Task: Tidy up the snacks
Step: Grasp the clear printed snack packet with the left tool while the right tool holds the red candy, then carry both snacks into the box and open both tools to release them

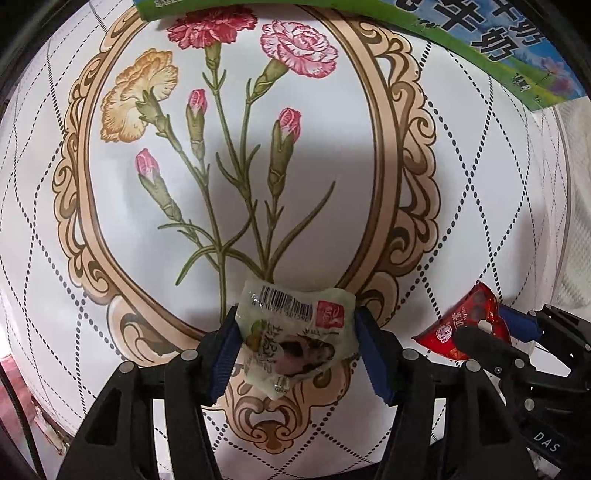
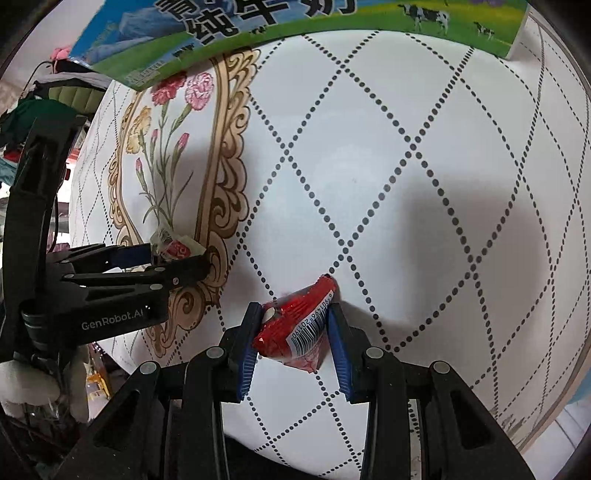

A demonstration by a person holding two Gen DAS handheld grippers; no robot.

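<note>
My left gripper point(image 1: 297, 325) is shut on a pale green snack packet point(image 1: 295, 328) with a barcode, held just above the flowered tablecloth. It also shows in the right wrist view point(image 2: 173, 249), at the left. My right gripper point(image 2: 293, 317) is shut on a red snack packet point(image 2: 295, 325) with a barcode. That red packet also shows in the left wrist view point(image 1: 461, 325), low at the right, held by the right gripper point(image 1: 491, 328).
A milk carton box point(image 2: 258, 26) printed with green grass and cows stands at the far edge of the table; it also shows in the left wrist view point(image 1: 498, 48). The tablecloth point(image 2: 406, 166) is white with dotted diamonds. Clutter lies off the left table edge.
</note>
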